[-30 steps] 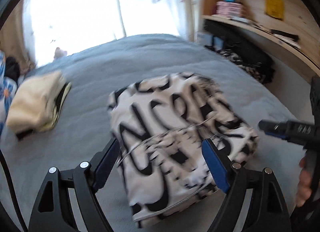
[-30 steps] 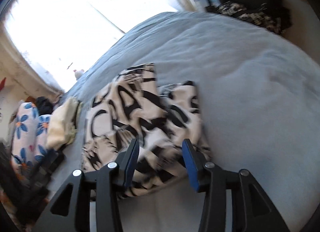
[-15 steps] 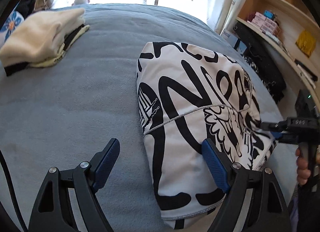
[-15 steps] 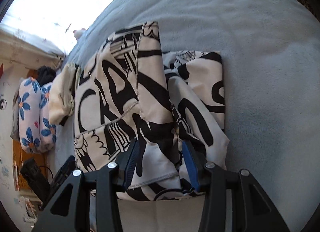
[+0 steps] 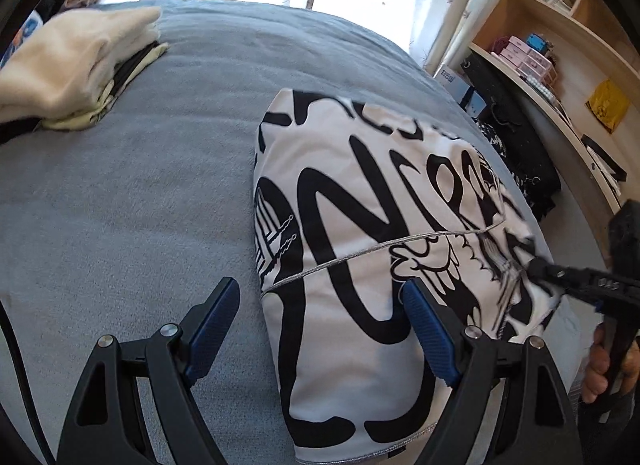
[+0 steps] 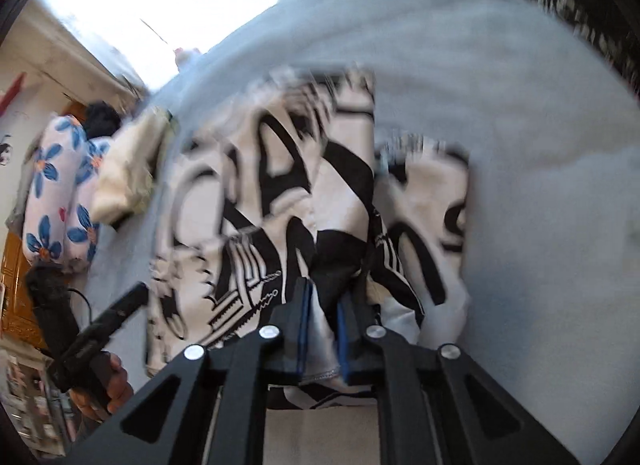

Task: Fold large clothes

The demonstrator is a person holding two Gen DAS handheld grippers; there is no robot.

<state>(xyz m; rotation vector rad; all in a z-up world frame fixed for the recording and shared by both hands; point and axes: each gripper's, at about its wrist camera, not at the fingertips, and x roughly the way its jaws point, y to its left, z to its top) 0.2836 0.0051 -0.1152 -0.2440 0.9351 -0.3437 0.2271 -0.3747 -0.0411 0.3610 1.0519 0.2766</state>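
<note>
A white garment with big black lettering (image 5: 360, 205) lies folded on the grey bed (image 5: 140, 205). My left gripper (image 5: 320, 291) is open and hangs low over the garment's near left edge, with one finger above the fabric and the other above the blanket. At the garment's right edge, my right gripper (image 5: 536, 265) pinches the cloth. In the blurred right wrist view, that gripper (image 6: 322, 305) is shut on a bunched fold of the garment (image 6: 280, 185) at its near hem. The left gripper (image 6: 132, 297) shows at the left there.
A folded cream pile (image 5: 68, 65) sits at the bed's far left, beside a floral pillow (image 6: 56, 193). Wooden shelves (image 5: 560, 45) and a black bag (image 5: 512, 137) stand past the bed's right side. A hand (image 5: 604, 369) holds the right gripper's handle.
The right jaws have closed onto the garment's near hem, and that view is now blurred. The left gripper came down closer to the garment and has stayed open.
</note>
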